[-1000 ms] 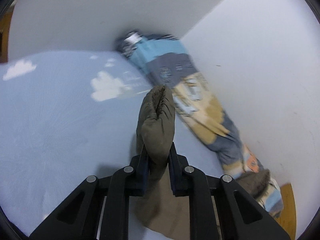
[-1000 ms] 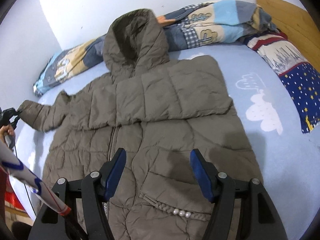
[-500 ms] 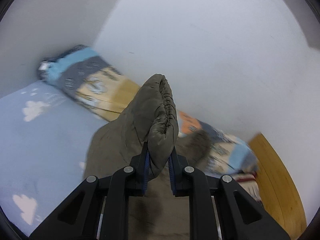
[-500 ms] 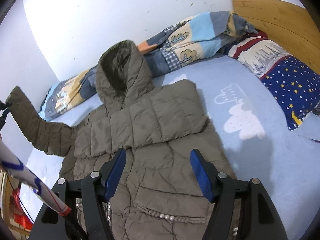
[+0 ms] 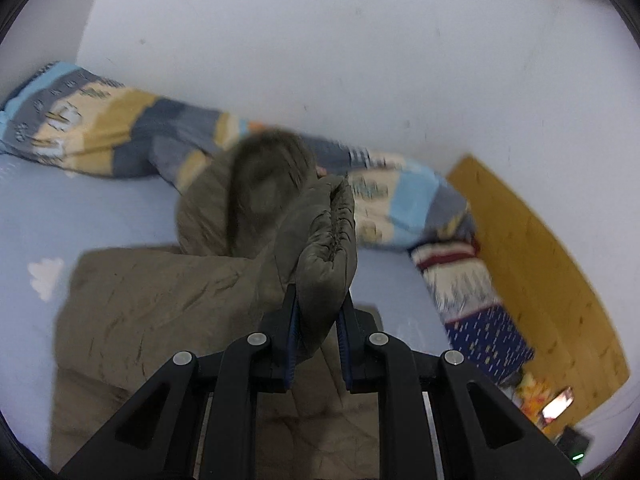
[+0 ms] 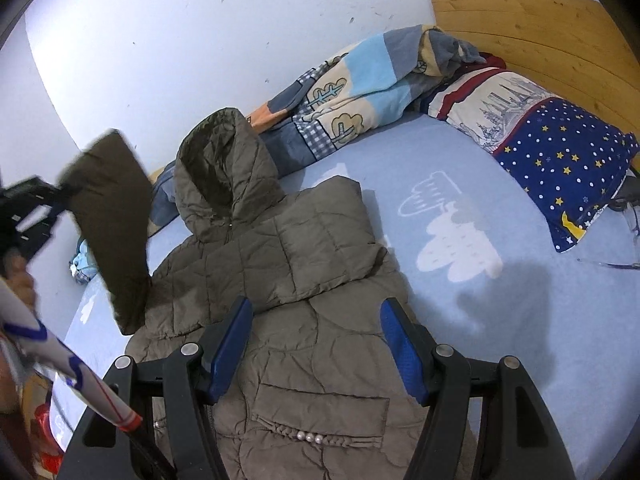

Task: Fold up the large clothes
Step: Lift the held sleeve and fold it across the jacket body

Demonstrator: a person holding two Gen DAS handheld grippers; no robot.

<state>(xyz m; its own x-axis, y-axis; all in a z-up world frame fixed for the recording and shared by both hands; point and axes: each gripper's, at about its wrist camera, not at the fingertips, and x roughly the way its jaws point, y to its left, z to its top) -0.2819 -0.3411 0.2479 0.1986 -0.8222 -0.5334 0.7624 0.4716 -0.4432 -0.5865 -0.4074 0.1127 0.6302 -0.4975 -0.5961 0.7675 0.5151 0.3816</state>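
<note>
An olive-brown padded hooded jacket (image 6: 304,264) lies front-up on the light blue bed, hood (image 6: 220,168) toward the wall. Its right sleeve is folded across the chest. My left gripper (image 5: 318,324) is shut on the cuff of the other sleeve (image 5: 328,248) and holds it raised above the jacket body (image 5: 152,304). In the right wrist view that sleeve (image 6: 112,216) hangs from the left gripper (image 6: 48,200) at the left edge. My right gripper (image 6: 316,344) is open and empty, hovering over the jacket's lower front near a pearl-trimmed pocket (image 6: 308,436).
A rolled patchwork quilt (image 6: 360,92) lies along the white wall behind the hood. A star-patterned pillow (image 6: 560,148) rests by the wooden headboard (image 6: 540,32) at right. The blue sheet (image 6: 500,320) with white clouds stretches to the right of the jacket.
My left gripper has lifted the sleeve cuff off the bed and swung it up and inward over the jacket. The right gripper stayed open and moved slightly forward over the jacket.
</note>
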